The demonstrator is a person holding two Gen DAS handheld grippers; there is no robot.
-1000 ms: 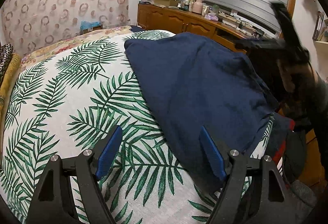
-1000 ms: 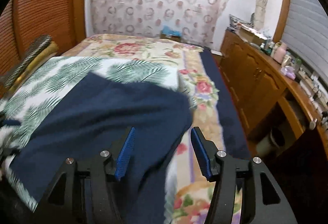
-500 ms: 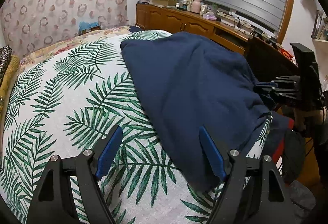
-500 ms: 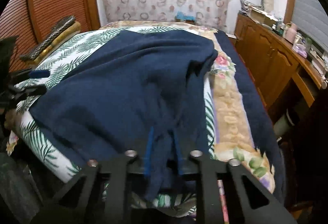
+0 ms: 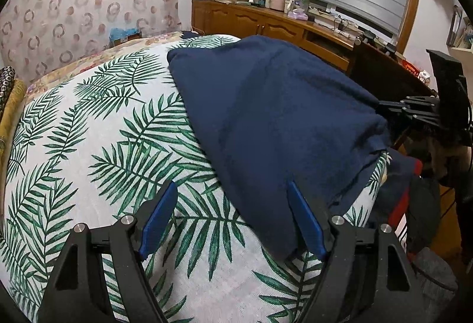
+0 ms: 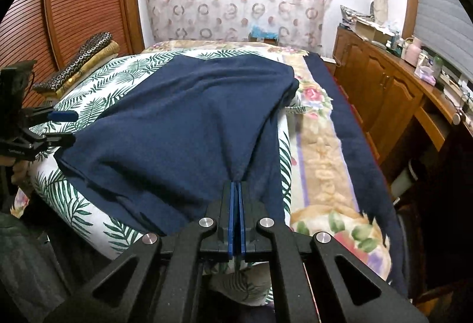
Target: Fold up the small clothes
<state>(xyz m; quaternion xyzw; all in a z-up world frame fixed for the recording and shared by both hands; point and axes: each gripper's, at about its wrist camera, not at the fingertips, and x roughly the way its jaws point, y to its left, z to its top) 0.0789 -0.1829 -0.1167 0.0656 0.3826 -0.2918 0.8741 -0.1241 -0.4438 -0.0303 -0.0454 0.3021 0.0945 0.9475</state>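
Leaf-print cover (image 5: 97, 145) left of navy garment (image 5: 275, 122) bare; cabinet (image 6: 393, 98) flanks right.

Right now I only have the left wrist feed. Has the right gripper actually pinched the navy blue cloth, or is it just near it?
Observer: Pinched. The right gripper has its jaws closed on a gathered edge of the navy blue cloth.
Operator: Where does the cloth's far side end?
Observer: At the leaf-print cover's edge, beside the floral blanket.
Operator: Anything beyond my left side?
Observer: Folded patterned fabrics stacked by the slatted wooden door.
Operator: And my own gripper?
Observer: The left gripper is open at the cloth's near corner.
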